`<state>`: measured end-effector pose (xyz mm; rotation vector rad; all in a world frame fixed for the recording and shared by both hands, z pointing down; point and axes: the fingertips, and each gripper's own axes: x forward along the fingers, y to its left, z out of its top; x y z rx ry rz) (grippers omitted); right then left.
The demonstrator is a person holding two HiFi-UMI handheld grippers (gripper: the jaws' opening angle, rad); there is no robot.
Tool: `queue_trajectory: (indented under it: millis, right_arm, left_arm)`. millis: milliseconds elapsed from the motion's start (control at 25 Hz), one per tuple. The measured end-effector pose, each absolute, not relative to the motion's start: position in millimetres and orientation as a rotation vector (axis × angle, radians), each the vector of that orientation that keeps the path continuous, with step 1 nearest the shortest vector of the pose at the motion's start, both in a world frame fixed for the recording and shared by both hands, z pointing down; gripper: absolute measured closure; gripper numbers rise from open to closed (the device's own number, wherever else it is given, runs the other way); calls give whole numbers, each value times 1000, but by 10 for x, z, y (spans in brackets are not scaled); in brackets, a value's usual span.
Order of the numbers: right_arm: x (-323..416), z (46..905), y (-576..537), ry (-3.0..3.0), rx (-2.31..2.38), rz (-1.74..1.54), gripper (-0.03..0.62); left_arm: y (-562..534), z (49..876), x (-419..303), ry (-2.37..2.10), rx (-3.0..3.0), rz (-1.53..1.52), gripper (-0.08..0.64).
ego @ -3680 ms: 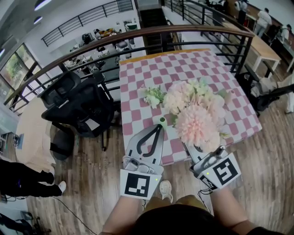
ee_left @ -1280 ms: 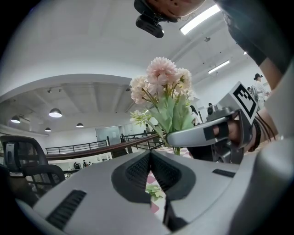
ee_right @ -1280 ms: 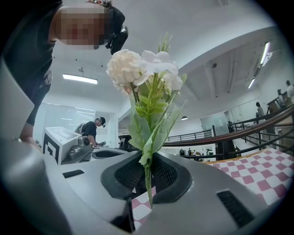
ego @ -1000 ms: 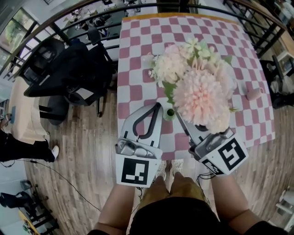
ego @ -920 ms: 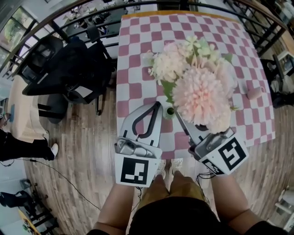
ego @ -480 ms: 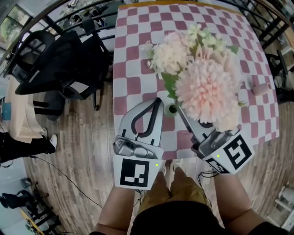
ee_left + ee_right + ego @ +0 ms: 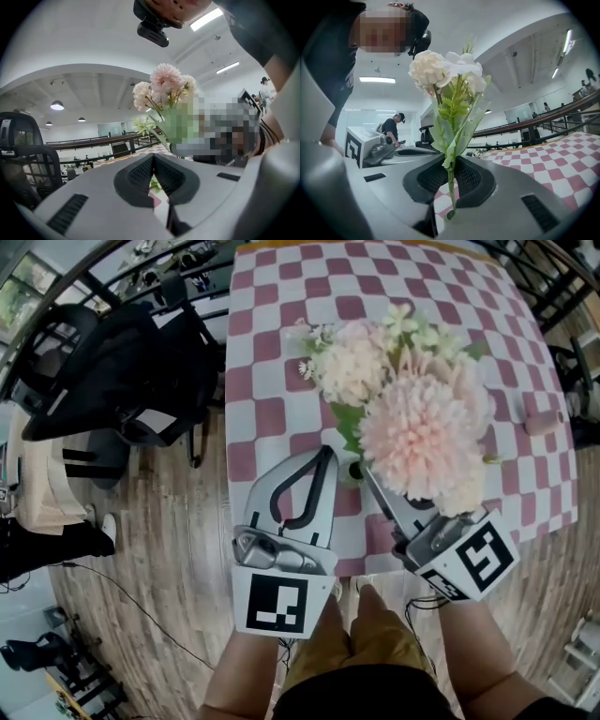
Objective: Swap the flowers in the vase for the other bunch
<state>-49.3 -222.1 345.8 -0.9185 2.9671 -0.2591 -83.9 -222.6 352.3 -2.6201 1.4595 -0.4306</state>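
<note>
pinching the green stem (image 7: 450, 187) of the pink-and-cream flower bunch (image 7: 424, 427), the right claw (image 7: 367, 472) is clenched on it, with the blooms standing up above its tips. the left claw (image 7: 327, 453) is clenched on nothing, tips together. the green vase (image 7: 353, 468) sits between both claws' tips on the checked worktop (image 7: 272, 381).

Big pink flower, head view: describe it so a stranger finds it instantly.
Start at the pink checked table, then its near edge, where the right gripper clamps a green stem. Beyond its tip sits the flower: one shaggy pale pink ball, bigger than the cream blooms behind it.
</note>
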Motion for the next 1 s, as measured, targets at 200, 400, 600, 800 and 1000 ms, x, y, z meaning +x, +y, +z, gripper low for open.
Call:
queue_trajectory:
  millis: [200, 400, 600, 800, 1000]
  right_arm:
    - [-467, 3608, -2245, 2983, -936, -278, 534]
    - [-471, 3696, -2276, 2981, -950, -303, 534]
    - [-487, 3828, -2281, 2989, -959, -318, 534]
    - [-460, 3970, -2289, 2981, -981, -337, 532]
    - [-465, 4053, -2301, 2978, -991, -334, 532]
  left_arm:
    - [-2240, 3600, -758, 1444, -2643, -424, 552]
    - [-2268, 3616, -702, 1435, -2662, -411, 552]
    - [-2284, 3723, -692, 1424, -2673, -436, 551]
    - [-2264, 3858, -673, 1431, -2682, -457, 551]
    - [-2275, 3964, -666, 1447, -2696, -445, 551]
